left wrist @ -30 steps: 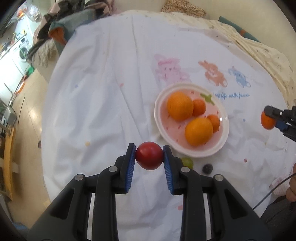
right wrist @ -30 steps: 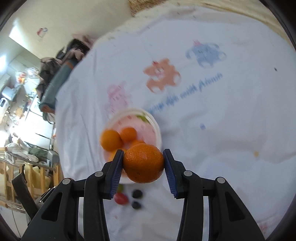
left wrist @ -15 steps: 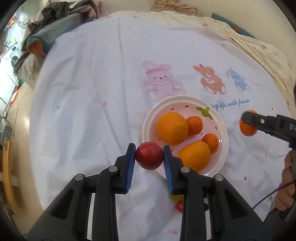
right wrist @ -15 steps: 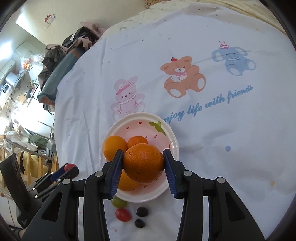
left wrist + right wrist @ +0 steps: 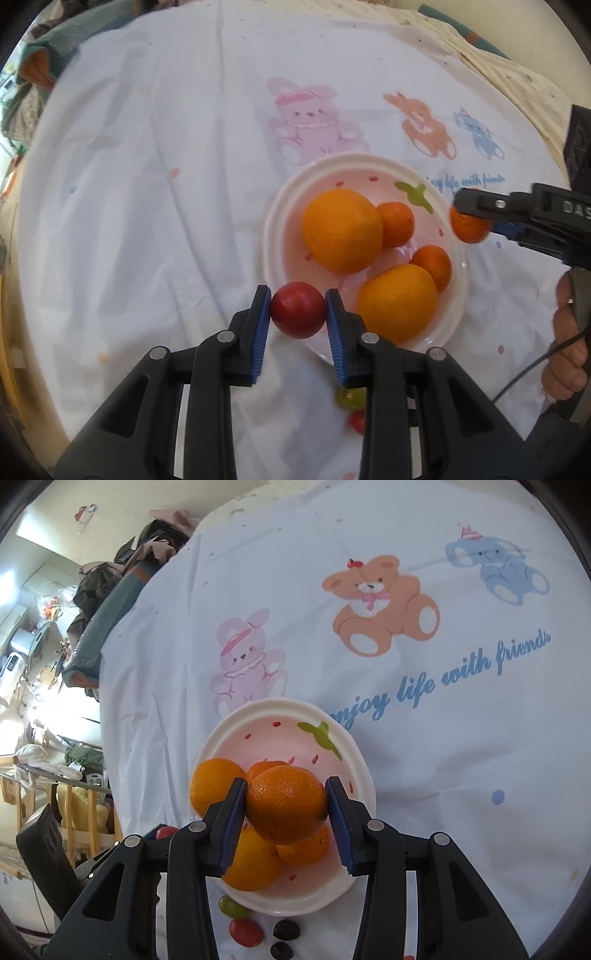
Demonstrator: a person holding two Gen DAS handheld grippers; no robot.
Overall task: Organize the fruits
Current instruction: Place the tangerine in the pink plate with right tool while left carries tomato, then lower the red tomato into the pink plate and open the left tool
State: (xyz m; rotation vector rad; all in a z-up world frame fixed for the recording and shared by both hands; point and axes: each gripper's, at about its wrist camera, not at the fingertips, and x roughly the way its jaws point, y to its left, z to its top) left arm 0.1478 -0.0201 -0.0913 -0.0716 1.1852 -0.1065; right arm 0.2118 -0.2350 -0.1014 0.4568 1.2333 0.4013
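A white and pink plate point(image 5: 280, 206) point(image 5: 280, 709) lies on the white cloth and holds two large oranges point(image 5: 341, 230) and two small tangerines point(image 5: 397, 223). My left gripper point(image 5: 298, 310) is shut on a red plum point(image 5: 298, 309), held just over the plate's near left rim. My right gripper point(image 5: 286, 805) is shut on a tangerine point(image 5: 286, 803) above the plate; it also shows in the left wrist view point(image 5: 467, 227) at the plate's right rim.
A green grape point(image 5: 231, 906), a red cherry tomato point(image 5: 245, 932) and two dark grapes point(image 5: 286, 930) lie on the cloth in front of the plate. Cartoon animals are printed on the cloth point(image 5: 384, 602). Clothes are piled at the far left edge point(image 5: 122, 572).
Both grippers have moved in toward the plate with their fruit. The plum now hangs at the plate's near left rim, and the tangerine is over the plate.
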